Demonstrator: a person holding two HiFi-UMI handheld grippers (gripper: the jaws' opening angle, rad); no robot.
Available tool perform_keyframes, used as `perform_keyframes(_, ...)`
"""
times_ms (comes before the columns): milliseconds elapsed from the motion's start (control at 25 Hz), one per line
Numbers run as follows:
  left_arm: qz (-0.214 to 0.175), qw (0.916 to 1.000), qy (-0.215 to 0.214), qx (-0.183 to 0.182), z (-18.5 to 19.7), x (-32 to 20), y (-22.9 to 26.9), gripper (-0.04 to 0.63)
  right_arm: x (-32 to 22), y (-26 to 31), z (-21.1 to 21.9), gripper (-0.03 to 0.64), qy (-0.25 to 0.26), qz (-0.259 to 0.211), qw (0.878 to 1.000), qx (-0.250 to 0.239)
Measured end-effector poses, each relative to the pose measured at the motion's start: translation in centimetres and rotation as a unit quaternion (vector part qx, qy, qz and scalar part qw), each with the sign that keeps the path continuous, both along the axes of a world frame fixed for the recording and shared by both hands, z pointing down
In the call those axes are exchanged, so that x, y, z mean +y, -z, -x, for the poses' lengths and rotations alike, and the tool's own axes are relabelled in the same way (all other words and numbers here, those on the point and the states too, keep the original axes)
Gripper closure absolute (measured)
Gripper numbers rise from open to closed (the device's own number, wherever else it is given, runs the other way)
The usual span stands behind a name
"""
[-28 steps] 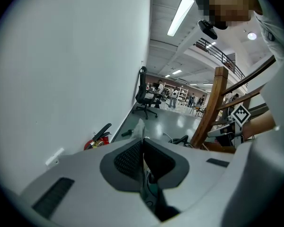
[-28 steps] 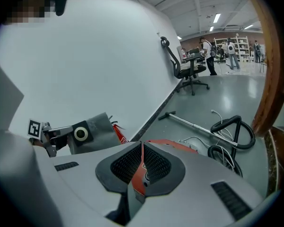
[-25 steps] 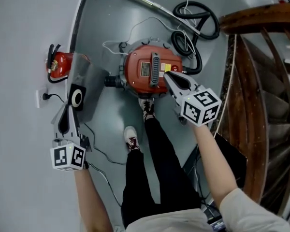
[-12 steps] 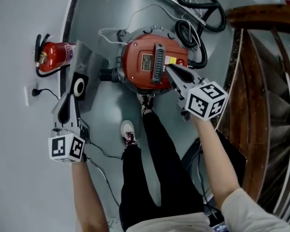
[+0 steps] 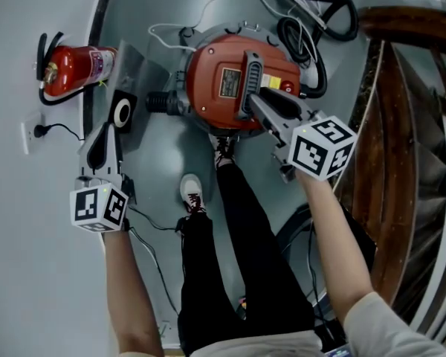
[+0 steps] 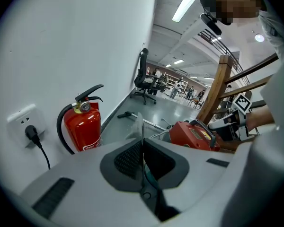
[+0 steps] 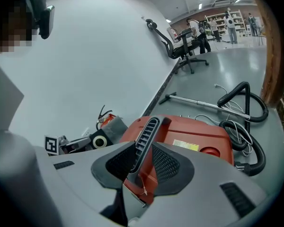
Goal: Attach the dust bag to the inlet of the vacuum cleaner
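The red vacuum cleaner (image 5: 223, 114) stands on the floor, its black inlet stub (image 5: 157, 101) pointing left. My right gripper (image 5: 262, 104) hovers over its top. Its jaws have just been opening, and the black ribbed handle (image 7: 146, 136) lies between them ungripped. My left gripper (image 5: 98, 146) is shut on an edge of the grey dust bag (image 5: 137, 73), left of the vacuum. The bag's black collar (image 5: 121, 114) has a white ring. In the left gripper view a thin grey sheet (image 6: 138, 126) of the bag stands up out of the shut jaws.
A red fire extinguisher (image 5: 70, 69) and a wall socket with a plug (image 5: 36, 131) sit by the wall at left. A black hose (image 5: 312, 21) and white cord lie behind the vacuum. A wooden stair railing (image 5: 409, 125) runs along the right. The person's shoes (image 5: 192, 193) stand just below the vacuum.
Both grippers have sunk toward the floor. The right gripper has shifted from beside the handle to over it, and its jaws now stand apart. The left gripper still holds the bag.
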State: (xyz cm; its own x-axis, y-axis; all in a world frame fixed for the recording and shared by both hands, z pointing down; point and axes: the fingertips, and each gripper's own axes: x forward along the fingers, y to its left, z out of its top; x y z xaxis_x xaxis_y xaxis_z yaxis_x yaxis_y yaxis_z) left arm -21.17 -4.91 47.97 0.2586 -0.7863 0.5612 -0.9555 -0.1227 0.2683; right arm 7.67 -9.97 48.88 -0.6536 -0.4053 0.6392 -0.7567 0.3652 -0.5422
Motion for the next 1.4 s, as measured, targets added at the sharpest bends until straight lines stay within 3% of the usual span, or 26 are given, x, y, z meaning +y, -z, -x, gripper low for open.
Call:
perform_keyframes(320, 0.019, 0.9998, -0.009, 0.004, -1.7, 0.3, -2.5, 0.577, -0.4, -0.1, 0.3, 0.500, -0.008, 0.000, 0.999, -0.041)
perform_keyframes(960, 0.042, 0.9987, -0.028, -0.004, -3.6, -0.5, -5.2, 0.578, -0.2, 0.0, 0.6, 0.497, 0.006, -0.026, 1.000, 0.002)
perform_keyframes(1160, 0.046, 0.9984, -0.031, 0.004, -4.6, -0.5, -5.8, 0.578, -0.2, 0.1, 0.7, 0.492, 0.019, -0.039, 0.999, 0.031)
perform_keyframes(1400, 0.048, 0.9982, -0.029, 0.020, -5.2, -0.6, -5.9, 0.578, -0.3, 0.2, 0.7, 0.491, 0.013, -0.041, 0.999, 0.032)
